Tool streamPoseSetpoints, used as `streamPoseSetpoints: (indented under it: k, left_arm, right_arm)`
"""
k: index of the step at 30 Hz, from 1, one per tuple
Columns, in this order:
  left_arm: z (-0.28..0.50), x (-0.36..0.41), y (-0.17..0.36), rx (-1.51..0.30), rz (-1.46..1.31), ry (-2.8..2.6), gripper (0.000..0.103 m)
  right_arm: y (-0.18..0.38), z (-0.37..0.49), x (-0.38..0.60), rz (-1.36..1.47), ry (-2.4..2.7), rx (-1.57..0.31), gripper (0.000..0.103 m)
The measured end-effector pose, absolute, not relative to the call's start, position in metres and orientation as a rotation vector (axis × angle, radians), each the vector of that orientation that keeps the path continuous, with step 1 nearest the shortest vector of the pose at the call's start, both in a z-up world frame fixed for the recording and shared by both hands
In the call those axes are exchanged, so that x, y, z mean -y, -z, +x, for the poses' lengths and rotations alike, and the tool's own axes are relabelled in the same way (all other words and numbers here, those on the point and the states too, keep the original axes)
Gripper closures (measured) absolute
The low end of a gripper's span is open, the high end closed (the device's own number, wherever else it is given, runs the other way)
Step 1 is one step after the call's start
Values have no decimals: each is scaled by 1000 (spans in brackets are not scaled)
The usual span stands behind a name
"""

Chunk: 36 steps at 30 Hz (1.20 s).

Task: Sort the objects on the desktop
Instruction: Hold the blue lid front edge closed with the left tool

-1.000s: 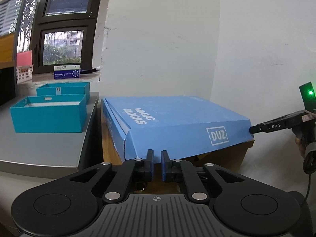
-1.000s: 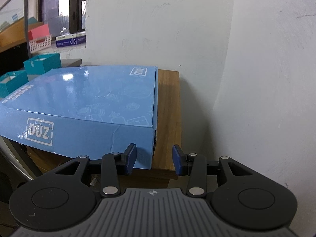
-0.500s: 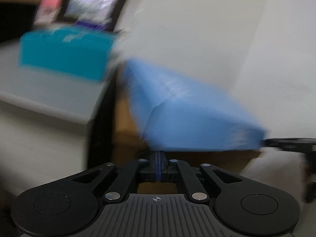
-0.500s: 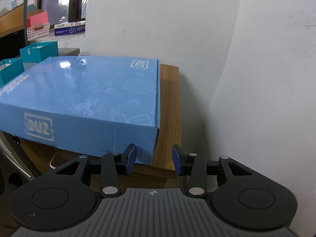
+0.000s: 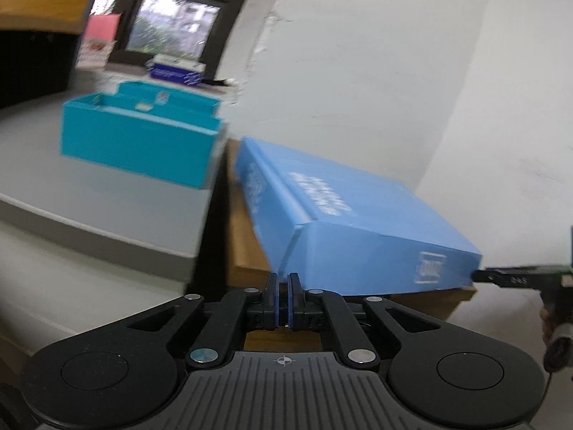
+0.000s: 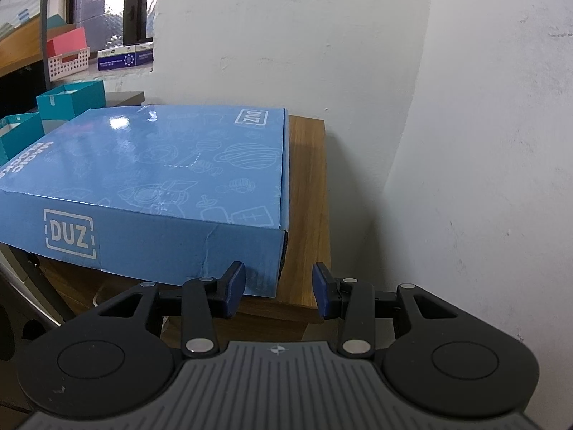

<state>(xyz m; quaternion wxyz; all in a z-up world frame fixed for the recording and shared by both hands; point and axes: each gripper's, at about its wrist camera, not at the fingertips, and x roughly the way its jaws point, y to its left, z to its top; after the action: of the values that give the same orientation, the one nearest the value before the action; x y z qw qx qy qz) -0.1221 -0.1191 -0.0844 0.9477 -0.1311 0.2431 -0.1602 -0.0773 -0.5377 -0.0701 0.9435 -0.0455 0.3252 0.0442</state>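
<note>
A flat blue DUZ box (image 6: 150, 165) lies on a small wooden table (image 6: 308, 193), its near left part hanging over the edge. My right gripper (image 6: 278, 291) is open, and the box's near right corner sits between its fingertips, apart from both pads. In the left wrist view the blue DUZ box (image 5: 343, 222) runs away to the right. My left gripper (image 5: 284, 295) is shut just below the box's near corner seam. Whether it pinches any cardboard is not visible. The right gripper's finger (image 5: 515, 279) shows at the box's far corner.
Two open teal boxes (image 5: 139, 143) stand on a grey desk (image 5: 93, 211) left of the wooden table. White walls close in behind and to the right. A window sill holds a small dark blue box (image 6: 123, 59) and a white basket (image 6: 68, 62).
My left gripper has shut and swung left and closer to the box's near corner, tilting its view. The right gripper rose a little and stayed open. The box has not shifted on the table.
</note>
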Motion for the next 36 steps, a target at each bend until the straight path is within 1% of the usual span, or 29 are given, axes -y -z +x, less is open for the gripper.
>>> streamPoseSetpoints:
  k: [8,11,14,17,36]
  left_arm:
    - [-116,131,87,-487,-191,353,97]
    - [-113,134,88,-498,-185,345,95]
    - [-108,134,91,-513,-195,335,91]
    - [-102,135,92,-522,-201,325,90]
    - [-81,138,94,-554,-216,282,89]
  right_arm:
    - [70,-76,537,-102,-92,-665,57]
    - [70,-74,536,-104,-92,-668,57]
    - [71,-72,536,-106,-92,-671,57]
    - [73,-71,535,-107,-91,-673,57]
    - [78,-71,528,-131,-91,-688,57]
